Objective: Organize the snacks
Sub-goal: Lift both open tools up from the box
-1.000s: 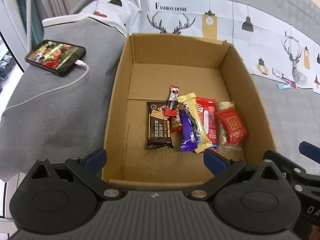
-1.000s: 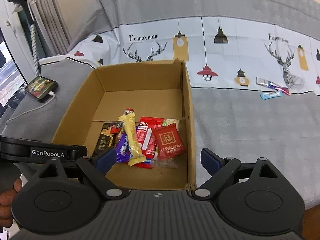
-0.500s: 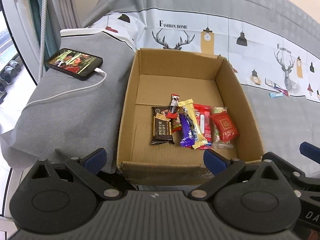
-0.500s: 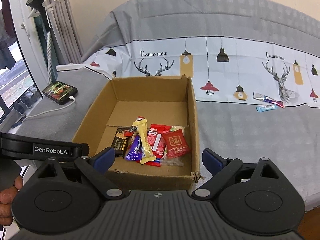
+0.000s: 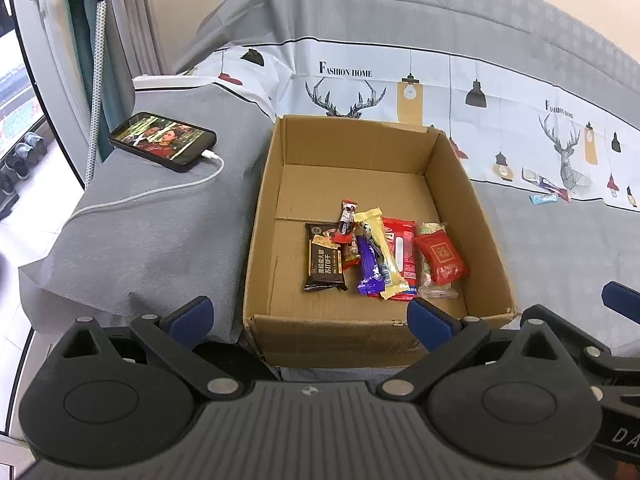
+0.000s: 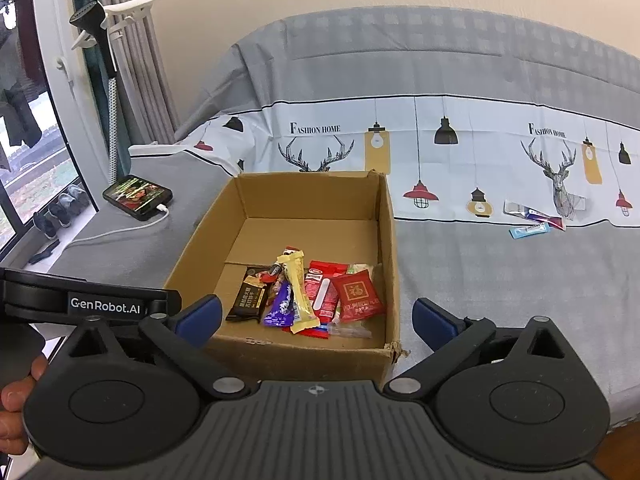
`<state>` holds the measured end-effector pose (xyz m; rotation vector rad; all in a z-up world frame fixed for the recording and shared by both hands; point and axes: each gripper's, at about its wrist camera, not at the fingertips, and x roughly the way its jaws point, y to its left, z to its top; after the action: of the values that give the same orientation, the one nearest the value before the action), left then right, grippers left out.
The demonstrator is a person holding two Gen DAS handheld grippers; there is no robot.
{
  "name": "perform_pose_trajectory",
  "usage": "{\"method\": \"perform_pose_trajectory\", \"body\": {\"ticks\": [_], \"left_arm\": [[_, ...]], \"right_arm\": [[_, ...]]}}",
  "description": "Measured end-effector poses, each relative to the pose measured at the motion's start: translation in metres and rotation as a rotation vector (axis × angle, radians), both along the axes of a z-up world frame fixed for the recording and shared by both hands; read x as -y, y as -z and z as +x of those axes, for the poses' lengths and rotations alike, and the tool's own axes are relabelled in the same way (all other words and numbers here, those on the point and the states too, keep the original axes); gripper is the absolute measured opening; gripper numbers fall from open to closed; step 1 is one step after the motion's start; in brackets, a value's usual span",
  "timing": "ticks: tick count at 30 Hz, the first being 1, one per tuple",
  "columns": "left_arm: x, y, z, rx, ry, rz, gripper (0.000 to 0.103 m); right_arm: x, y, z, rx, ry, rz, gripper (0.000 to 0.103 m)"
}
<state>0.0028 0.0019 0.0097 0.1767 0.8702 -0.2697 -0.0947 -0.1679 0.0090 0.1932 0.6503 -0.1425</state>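
both hand-held grippers farther from box (image 5: 372,336)

in front of you, the open brown cardboard box (image 5: 264,216) holds a heap of wrapped snack packets (image 5: 380,256) against its near wall; the black phone (image 5: 162,146) lies left of it, near the grey cover's left edge.
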Motion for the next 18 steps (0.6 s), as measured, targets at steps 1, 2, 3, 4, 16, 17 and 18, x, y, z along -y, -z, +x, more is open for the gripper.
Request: {"method": "perform_pose_trajectory", "body": {"ticks": [1, 2, 3, 4, 16, 17, 18], "left_arm": [[-0.0008, -0.0007, -0.0008, 0.002, -0.001, -0.001, 0.103], [-0.0017, -0.001, -0.0016, 0.004, -0.002, -0.001, 0.103], [-0.0022, -0.0013, -0.0019, 0.006, -0.003, -0.002, 0.103], [-0.0025, -0.0019, -0.0023, 0.007, -0.003, -0.003, 0.103], [-0.0013, -0.0021, -0.0041, 0.011, 0.002, 0.003, 0.103], [-0.0013, -0.0021, -0.0043, 0.011, 0.002, 0.003, 0.103], [-0.0014, -0.0018, -0.0042, 0.009, 0.001, 0.003, 0.103]], "right_arm": [[-0.0003, -0.0007, -0.0012, 0.003, 0.0, 0.0, 0.102], [-0.0005, -0.0013, -0.002, 0.005, 0.0, -0.001, 0.102], [-0.0008, -0.0016, -0.003, 0.007, 0.001, -0.001, 0.102], [-0.0011, -0.0018, -0.0036, 0.009, 0.001, -0.001, 0.102], [0.0005, -0.0016, -0.007, 0.008, 0.012, 0.008, 0.102], [0.0006, -0.0014, -0.0071, 0.007, 0.013, 0.009, 0.102], [0.0006, -0.0012, -0.0071, 0.006, 0.013, 0.009, 0.102]]}}
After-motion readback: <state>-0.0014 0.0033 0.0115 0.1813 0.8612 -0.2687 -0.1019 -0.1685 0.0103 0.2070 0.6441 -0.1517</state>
